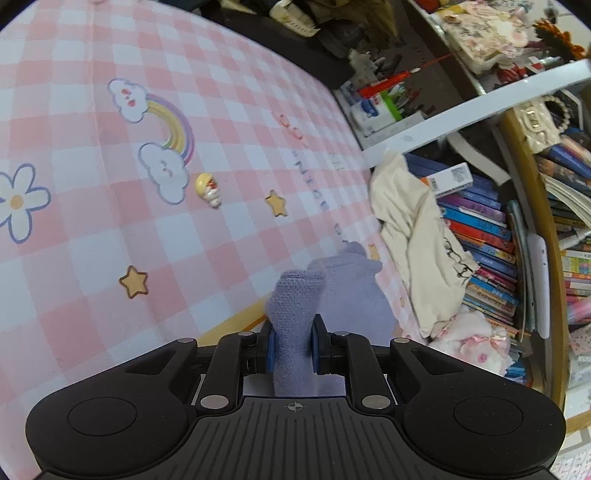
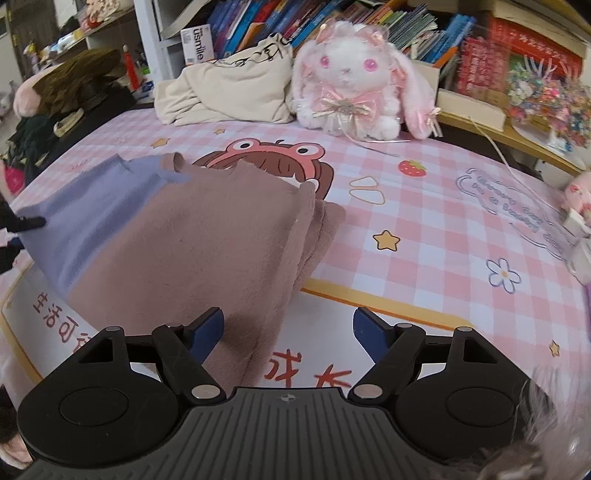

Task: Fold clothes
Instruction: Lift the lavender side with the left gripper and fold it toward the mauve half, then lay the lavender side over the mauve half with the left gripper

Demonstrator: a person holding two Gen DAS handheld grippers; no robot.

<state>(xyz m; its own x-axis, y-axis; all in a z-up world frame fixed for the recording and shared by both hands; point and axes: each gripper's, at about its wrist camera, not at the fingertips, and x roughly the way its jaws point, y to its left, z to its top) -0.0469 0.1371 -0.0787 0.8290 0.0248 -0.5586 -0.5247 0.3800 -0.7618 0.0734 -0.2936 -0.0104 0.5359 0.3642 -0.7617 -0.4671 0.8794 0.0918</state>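
Just ahead-left of the right gripper (image 2: 288,332) (jaws apart), the two-tone garment (image 2: 192,236) runs away leftward; left gripper (image 1: 291,350) is clamped on its lilac end.

We're in a home here, a bedroom by every sign. A pink-and-white checked bedsheet (image 2: 424,221) spreads across the scene, printed with stars, flowers, a rainbow and a cartoon frog. At the far edge sits a fluffy pink-and-white bunny plush (image 2: 351,81) in a ribboned dress, and just to its left a cream garment (image 2: 229,92) lies crumpled. Behind them, books (image 2: 369,18) are packed tight along a low shelf, some standing, some stacked flat. From the left wrist view, the same books (image 1: 484,229) line the bedside, with a white shelf (image 1: 480,114) above holding bottles, pens and odds and ends. A beaded handbag (image 1: 543,118) hangs on the far right.
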